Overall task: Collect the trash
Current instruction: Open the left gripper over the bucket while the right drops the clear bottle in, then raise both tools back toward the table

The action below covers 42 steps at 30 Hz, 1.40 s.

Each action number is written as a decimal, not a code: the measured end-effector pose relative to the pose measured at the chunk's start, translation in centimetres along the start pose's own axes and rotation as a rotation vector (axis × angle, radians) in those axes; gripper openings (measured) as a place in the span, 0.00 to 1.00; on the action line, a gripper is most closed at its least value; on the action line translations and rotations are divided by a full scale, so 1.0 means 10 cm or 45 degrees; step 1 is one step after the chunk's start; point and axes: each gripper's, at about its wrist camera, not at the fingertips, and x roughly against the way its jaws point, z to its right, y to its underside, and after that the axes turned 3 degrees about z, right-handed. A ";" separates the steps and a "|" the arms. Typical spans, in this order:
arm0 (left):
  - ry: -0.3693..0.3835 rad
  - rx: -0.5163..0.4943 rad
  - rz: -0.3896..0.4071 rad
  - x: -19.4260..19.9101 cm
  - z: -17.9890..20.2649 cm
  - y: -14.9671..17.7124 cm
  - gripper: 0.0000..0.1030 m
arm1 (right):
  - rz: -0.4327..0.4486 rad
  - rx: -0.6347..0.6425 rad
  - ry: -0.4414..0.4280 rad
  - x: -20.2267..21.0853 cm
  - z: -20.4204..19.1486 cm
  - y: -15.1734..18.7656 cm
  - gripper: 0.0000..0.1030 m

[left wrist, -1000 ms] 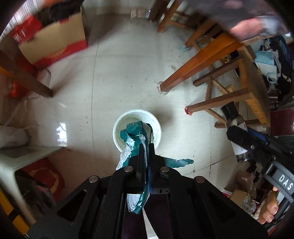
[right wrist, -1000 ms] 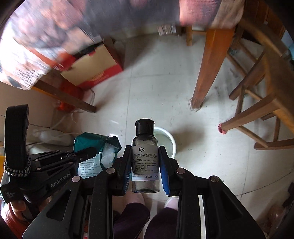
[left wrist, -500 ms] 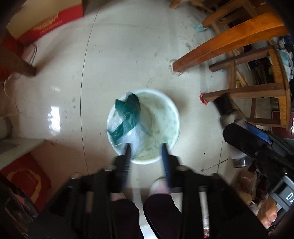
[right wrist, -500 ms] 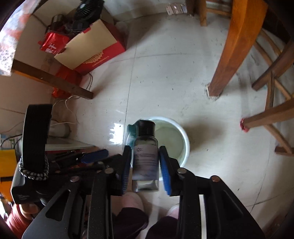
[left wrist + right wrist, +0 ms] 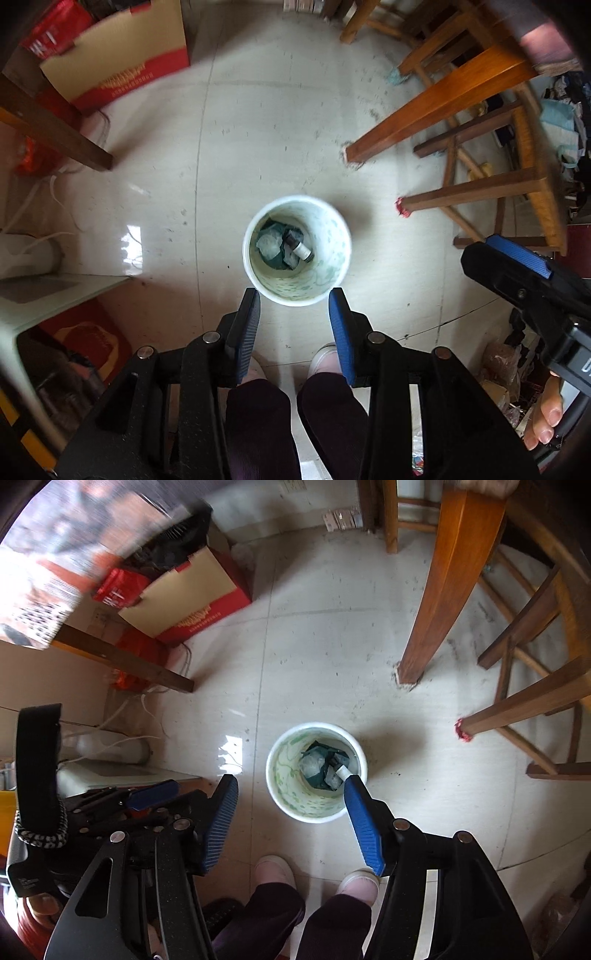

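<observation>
Left wrist view: my left gripper [image 5: 293, 308] hangs over the white bin [image 5: 332, 273] on the floor, fingers spread with nothing between them; the green wrapper [image 5: 271, 245] and small bottle [image 5: 298, 246] lie at the bin's bottom. Right wrist view: my right gripper [image 5: 291, 805], jaws just opening, stands wide and empty above the same bin [image 5: 291, 797], the wrapper [image 5: 317, 764] and bottle [image 5: 340, 768] inside.
</observation>
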 end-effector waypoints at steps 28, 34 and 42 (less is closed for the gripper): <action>0.027 -0.091 0.676 4.75 0.69 0.21 0.37 | 0.670 0.119 0.040 3.98 -1.39 -0.20 0.54; 0.029 -0.155 0.879 5.48 0.69 0.41 0.54 | 0.850 0.117 0.067 4.51 -1.65 -0.10 0.54; -0.005 -0.213 1.073 5.96 0.59 0.63 0.85 | 1.038 0.120 0.099 4.82 -1.88 0.05 0.69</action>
